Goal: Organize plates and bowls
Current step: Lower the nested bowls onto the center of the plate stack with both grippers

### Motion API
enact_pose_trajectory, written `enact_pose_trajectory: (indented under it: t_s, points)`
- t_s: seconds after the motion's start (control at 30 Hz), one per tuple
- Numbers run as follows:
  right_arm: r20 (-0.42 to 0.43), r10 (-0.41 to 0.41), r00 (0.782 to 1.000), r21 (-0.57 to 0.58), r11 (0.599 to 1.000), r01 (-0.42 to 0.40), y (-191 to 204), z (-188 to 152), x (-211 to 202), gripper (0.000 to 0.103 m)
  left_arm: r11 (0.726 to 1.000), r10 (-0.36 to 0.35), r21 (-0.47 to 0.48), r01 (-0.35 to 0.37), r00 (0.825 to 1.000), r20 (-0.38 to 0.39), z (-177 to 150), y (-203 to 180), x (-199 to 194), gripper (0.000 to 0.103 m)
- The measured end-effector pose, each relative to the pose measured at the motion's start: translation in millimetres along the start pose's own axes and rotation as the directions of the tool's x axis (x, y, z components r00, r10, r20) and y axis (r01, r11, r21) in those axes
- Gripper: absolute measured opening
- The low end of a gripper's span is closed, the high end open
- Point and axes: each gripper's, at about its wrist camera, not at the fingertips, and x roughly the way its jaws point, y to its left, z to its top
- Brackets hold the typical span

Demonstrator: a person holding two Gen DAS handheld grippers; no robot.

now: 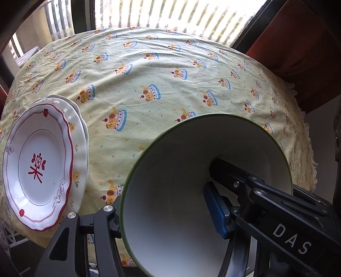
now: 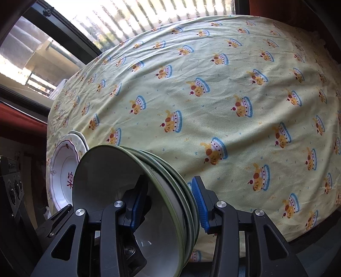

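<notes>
A stack of green-rimmed white bowls (image 2: pixel 132 183) stands tilted at the table's near edge. My right gripper (image 2: pixel 168 204) is shut across the stack's wall, one blue pad inside the top bowl and one outside. My left gripper (image 1: pixel 168 215) is shut on the rim of the top bowl (image 1: pixel 181 191), with its blue pad (image 1: pixel 217 213) inside; I cannot tell if it is the same stack. A red-trimmed white plate (image 1: pixel 40 166) lies on a larger cream plate (image 1: pixel 82 136) at the table's left; the top plate also shows in the right wrist view (image 2: pixel 64 172).
The round table (image 1: pixel 170 74) wears a yellow cloth with a cake-and-dog print (image 2: pixel 213 106). A bright window (image 1: pixel 170 15) is behind it. A red-brown chair or curtain (image 1: pixel 298 42) stands at the far right.
</notes>
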Motion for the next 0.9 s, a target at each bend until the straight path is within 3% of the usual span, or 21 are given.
enact_pose_trajectory:
  t_s: [0.47,0.9]
  points:
    - [0.079,0.064,0.995,-0.161,0.986,-0.051,28.7,0.9,-39.6,0.046,0.994,0.025,-0.11,-0.011,0.991,0.129,-10.3,15.9,-45.8,0.062]
    - [0.121,0.068,0.99,-0.135,0.989,-0.052,96.0,2.0,-40.1,0.046,0.998,0.012,-0.061,-0.003,0.99,0.14,12.4,75.6,-74.6,0.062]
